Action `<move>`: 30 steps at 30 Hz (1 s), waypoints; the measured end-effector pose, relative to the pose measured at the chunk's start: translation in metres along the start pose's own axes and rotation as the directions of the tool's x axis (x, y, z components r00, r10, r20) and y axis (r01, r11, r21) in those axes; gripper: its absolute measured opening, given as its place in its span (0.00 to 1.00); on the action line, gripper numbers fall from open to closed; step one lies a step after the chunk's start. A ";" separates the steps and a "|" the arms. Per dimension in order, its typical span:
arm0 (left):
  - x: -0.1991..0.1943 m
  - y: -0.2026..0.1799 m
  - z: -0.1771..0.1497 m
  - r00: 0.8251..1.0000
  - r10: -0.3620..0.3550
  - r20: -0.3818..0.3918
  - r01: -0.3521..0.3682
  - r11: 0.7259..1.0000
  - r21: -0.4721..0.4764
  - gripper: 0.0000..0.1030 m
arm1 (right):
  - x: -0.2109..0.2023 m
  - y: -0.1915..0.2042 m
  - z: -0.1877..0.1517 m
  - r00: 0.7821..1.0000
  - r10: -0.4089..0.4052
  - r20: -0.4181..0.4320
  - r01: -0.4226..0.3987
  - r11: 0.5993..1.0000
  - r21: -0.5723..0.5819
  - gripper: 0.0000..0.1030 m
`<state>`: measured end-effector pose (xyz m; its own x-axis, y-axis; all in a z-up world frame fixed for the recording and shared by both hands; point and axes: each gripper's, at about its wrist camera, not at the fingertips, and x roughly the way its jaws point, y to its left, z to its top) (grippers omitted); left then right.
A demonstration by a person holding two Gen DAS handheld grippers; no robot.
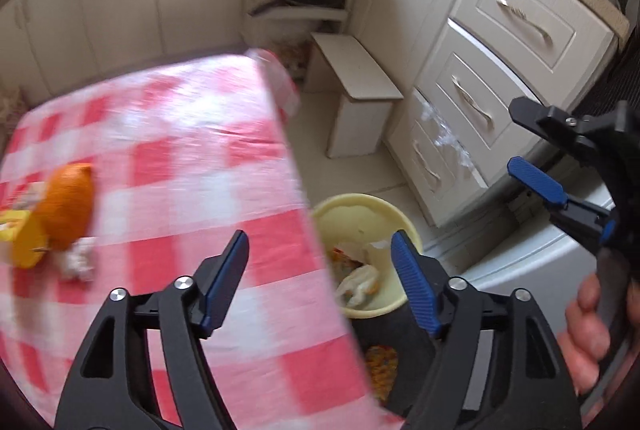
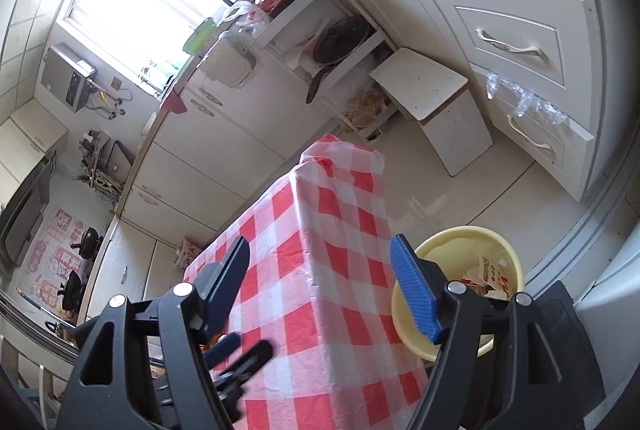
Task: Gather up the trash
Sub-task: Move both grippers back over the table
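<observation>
Beside the checked desk, a yellow basin on the floor holds wrappers with unreadable red print. Left tongs and right tongs both gape, empty. More trash lies on the desk.

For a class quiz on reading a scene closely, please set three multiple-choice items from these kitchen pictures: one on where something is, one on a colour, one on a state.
1. Where is the yellow basin?
A. on the table
B. on the floor beside the table
C. on the stool

2. What colours is the tablecloth?
A. red and white
B. blue and white
C. plain green

3. How is the left gripper?
A. shut on the orange peel
B. shut on nothing
C. open

Answers: 1 B, it stands below the table's edge; 2 A, a red-and-white check; 3 C, its fingers stand apart with nothing between them.
</observation>
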<state>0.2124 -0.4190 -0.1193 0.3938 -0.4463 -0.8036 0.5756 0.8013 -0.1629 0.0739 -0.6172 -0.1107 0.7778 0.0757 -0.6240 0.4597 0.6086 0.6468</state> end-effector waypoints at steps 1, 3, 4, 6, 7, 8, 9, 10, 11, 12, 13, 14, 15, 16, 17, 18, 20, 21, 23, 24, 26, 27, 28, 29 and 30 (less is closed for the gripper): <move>-0.016 0.017 -0.004 0.999 0.022 0.023 -0.022 1.000 -0.009 0.72 | 0.002 0.008 -0.003 1.000 -0.001 -0.001 0.001 1.000 -0.018 0.69; -0.045 0.051 -0.012 0.995 0.079 0.060 -0.077 0.996 -0.036 0.76 | 0.007 0.024 -0.010 1.000 0.006 -0.011 -0.006 0.999 -0.050 0.70; -0.060 0.070 -0.016 0.991 0.109 0.078 -0.105 0.993 -0.055 0.76 | 0.009 0.031 -0.014 1.000 0.010 -0.016 -0.011 0.998 -0.065 0.70; -0.085 0.114 -0.024 0.979 0.176 0.106 -0.164 0.980 -0.113 0.78 | 0.012 0.048 -0.022 1.000 0.014 -0.022 -0.016 0.994 -0.105 0.71; -0.098 0.138 -0.029 0.971 0.210 0.116 -0.191 0.969 -0.156 0.79 | 0.014 0.058 -0.028 1.000 0.017 -0.027 -0.020 0.991 -0.132 0.73; -0.106 0.159 -0.033 0.966 0.230 0.121 -0.205 0.960 -0.192 0.79 | 0.016 0.068 -0.034 0.999 0.021 -0.033 -0.026 0.987 -0.157 0.74; -0.116 0.185 -0.039 0.960 0.252 0.123 -0.217 0.945 -0.245 0.79 | 0.019 0.077 -0.040 0.999 0.028 -0.040 -0.034 0.983 -0.182 0.75; -0.123 0.210 -0.047 0.955 0.268 0.123 -0.222 0.928 -0.301 0.79 | 0.022 0.085 -0.046 0.998 0.031 -0.048 -0.040 0.979 -0.201 0.75; -0.128 0.234 -0.057 0.952 0.280 0.120 -0.222 0.908 -0.355 0.79 | 0.026 0.094 -0.053 0.998 0.031 -0.058 -0.043 0.974 -0.224 0.75; -0.130 0.253 -0.067 0.951 0.287 0.111 -0.222 0.889 -0.400 0.79 | 0.031 0.100 -0.058 0.997 0.028 -0.066 -0.043 0.969 -0.243 0.75; -0.130 0.272 -0.076 0.953 0.292 0.082 -0.226 0.863 -0.452 0.79 | 0.038 0.110 -0.065 0.997 0.023 -0.079 -0.043 0.962 -0.270 0.75; -0.129 0.287 -0.084 0.959 0.279 0.056 -0.215 0.839 -0.500 0.79 | 0.045 0.117 -0.071 0.996 0.017 -0.093 -0.043 0.956 -0.290 0.75; -0.132 0.301 -0.090 0.969 0.237 0.067 -0.163 0.820 -0.548 0.79 | 0.053 0.123 -0.076 0.994 0.011 -0.109 -0.044 0.951 -0.306 0.75; -0.136 0.309 -0.091 0.971 0.225 0.079 -0.142 0.815 -0.562 0.79 | 0.059 0.128 -0.081 0.992 0.008 -0.124 -0.047 0.947 -0.317 0.75; -0.139 0.313 -0.089 0.966 0.246 0.085 -0.160 0.817 -0.554 0.79 | 0.067 0.134 -0.087 0.990 0.005 -0.144 -0.052 0.943 -0.329 0.75; -0.141 0.314 -0.088 0.961 0.261 0.090 -0.172 0.821 -0.545 0.79 | 0.073 0.138 -0.092 0.987 0.001 -0.160 -0.056 0.939 -0.340 0.75; -0.138 0.320 -0.083 0.964 0.246 0.098 -0.154 0.823 -0.546 0.81 | 0.086 0.149 -0.103 0.981 -0.012 -0.194 -0.062 0.927 -0.369 0.75; -0.132 0.323 -0.079 0.969 0.232 0.090 -0.145 0.822 -0.550 0.81 | 0.092 0.153 -0.109 0.978 -0.016 -0.209 -0.066 0.922 -0.382 0.75; -0.113 0.332 -0.068 0.978 0.199 0.054 -0.136 0.820 -0.556 0.81 | 0.099 0.164 -0.119 0.974 -0.022 -0.226 -0.073 0.913 -0.401 0.75; -0.105 0.334 -0.063 0.982 0.186 0.037 -0.134 0.819 -0.559 0.81 | 0.103 0.168 -0.123 0.971 -0.026 -0.236 -0.076 0.908 -0.412 0.75; -0.085 0.341 -0.050 0.980 0.199 -0.011 -0.171 0.815 -0.553 0.81 | 0.109 0.174 -0.130 0.966 -0.033 -0.255 -0.082 0.900 -0.427 0.75; -0.076 0.344 -0.047 0.979 0.204 -0.029 -0.186 0.816 -0.547 0.81 | 0.113 0.177 -0.134 0.964 -0.041 -0.262 -0.082 0.894 -0.440 0.75; -0.068 0.347 -0.041 0.978 0.203 -0.046 -0.195 0.816 -0.545 0.81 | 0.115 0.181 -0.140 0.963 -0.049 -0.267 -0.081 0.887 -0.456 0.75; -0.059 0.350 -0.037 0.978 0.202 -0.060 -0.201 0.814 -0.545 0.81 | 0.118 0.184 -0.144 0.960 -0.058 -0.275 -0.084 0.875 -0.477 0.75; -0.054 0.353 -0.034 0.976 0.206 -0.069 -0.210 0.813 -0.544 0.81 | 0.122 0.190 -0.150 0.956 -0.070 -0.284 -0.087 0.859 -0.505 0.75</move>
<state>0.3700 -0.0984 -0.1524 0.4532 -0.2434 -0.8576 -0.0046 0.9614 -0.2753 0.1914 -0.3742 -0.1298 0.5893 0.2543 -0.7669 0.1105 0.9149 0.3882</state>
